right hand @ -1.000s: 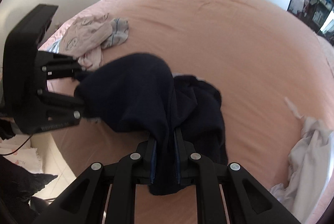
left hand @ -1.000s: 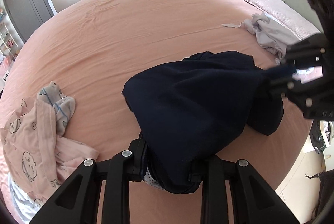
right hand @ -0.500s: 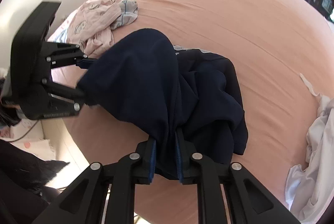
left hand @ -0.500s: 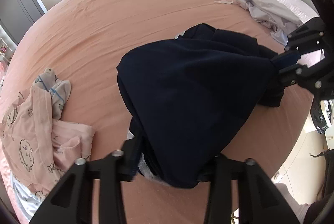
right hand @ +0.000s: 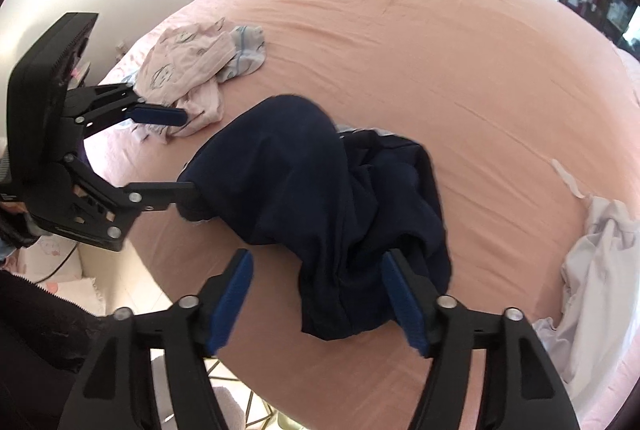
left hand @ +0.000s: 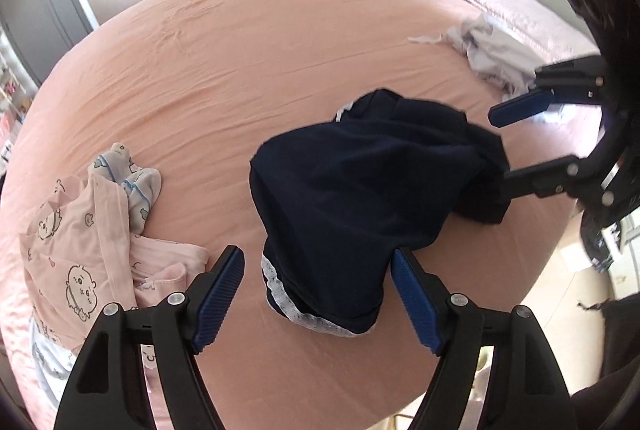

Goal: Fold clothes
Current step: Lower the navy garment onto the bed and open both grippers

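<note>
1. Your left gripper (left hand: 316,294) stands with its fingers spread wide and holding nothing; its right fingertip touches or nearly touches the cloth, which of the two cannot be told.
2. Your right gripper (right hand: 316,294) is likewise spread wide and empty, with cloth bunched against its right finger (right hand: 400,294).
3. The navy garment (left hand: 360,197) lies loose in a rumpled heap on the peach bedsheet (left hand: 240,69), near the bed's edge and between the two grippers.
4. Risk: the heap sits close to the mattress edge, so a sideways tug from either gripper could drag it off the bed.
5. Risk: the layers overlap and hide the seams. Close on the bulge and you would likely pinch several layers at once and fold a crease in crooked.
6. Risk: the pink printed garment (left hand: 80,238) lies just beside your left gripper, and a wide reach could snag it.
7. Long axis: in the left wrist view, the garment runs from its lace-trimmed hem (left hand: 304,314) beside the left gripper toward the right gripper at the far right.
8. The grey-white garment (left hand: 492,49) lies well apart, near the pillows.
</note>
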`<state>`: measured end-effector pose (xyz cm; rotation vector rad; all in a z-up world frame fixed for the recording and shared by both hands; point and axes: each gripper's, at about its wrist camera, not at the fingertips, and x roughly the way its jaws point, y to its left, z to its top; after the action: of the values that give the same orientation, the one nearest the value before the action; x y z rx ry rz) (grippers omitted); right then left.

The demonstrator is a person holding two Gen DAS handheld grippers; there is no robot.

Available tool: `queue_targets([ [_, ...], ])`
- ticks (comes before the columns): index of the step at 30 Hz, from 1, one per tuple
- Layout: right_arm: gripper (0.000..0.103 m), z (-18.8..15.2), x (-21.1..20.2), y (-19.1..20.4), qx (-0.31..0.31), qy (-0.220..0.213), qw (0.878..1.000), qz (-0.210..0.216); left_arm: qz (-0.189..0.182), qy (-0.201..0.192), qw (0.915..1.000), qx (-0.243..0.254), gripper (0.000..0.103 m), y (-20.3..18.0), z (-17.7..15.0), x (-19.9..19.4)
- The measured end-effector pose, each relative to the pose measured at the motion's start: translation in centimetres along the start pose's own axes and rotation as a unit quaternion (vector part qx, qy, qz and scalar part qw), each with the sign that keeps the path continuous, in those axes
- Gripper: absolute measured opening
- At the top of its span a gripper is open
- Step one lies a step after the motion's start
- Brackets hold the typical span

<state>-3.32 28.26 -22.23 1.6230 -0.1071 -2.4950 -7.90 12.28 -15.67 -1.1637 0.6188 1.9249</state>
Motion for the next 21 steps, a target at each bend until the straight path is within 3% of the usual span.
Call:
queue_targets([
  [9, 0.07, 1.1, -2.0, -1.8, 0.023, -0.03, 0.999, -0.011, 0.005, -0.013, 0.9998, -0.013, 0.077, 0.8, 2.0, -0.5],
  [13, 0.07, 1.6, -2.4, -3.7, 0.067, -0.039, 0.997, -0.026, 0.004, -0.016, 0.9995, -0.027, 0.077, 1.5, 3.0, 0.3],
  [21, 0.07, 2.0, -1.0, -6.8, 0.134, -0.021, 0.989, -0.052, 0.004, -0.005, 0.9988, -0.048, 0.077, 2.7, 5.1, 2.5],
])
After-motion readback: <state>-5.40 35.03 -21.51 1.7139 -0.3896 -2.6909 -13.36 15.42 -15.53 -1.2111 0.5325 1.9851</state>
